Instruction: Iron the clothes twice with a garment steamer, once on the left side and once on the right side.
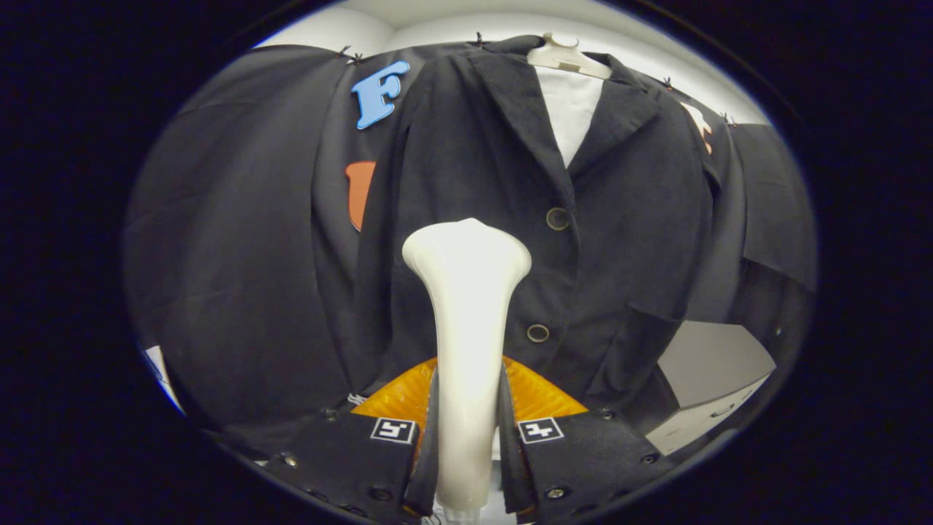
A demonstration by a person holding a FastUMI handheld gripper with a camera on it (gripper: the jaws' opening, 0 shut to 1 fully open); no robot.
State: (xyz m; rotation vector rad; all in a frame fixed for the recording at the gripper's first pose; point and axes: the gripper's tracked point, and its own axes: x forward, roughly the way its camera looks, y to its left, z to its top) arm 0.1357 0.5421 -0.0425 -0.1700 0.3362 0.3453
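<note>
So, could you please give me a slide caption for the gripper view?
Gripper shut on a white garment steamer, its head before the dark jacket on a hanger.

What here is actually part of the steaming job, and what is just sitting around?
Part of the job:
- garment steamer, clamped between the tool's fingers
- dark jacket on its hanger, just beyond the steamer head

Just around:
- white shirt inside the jacket
- grey box beside the jacket's hem
</note>
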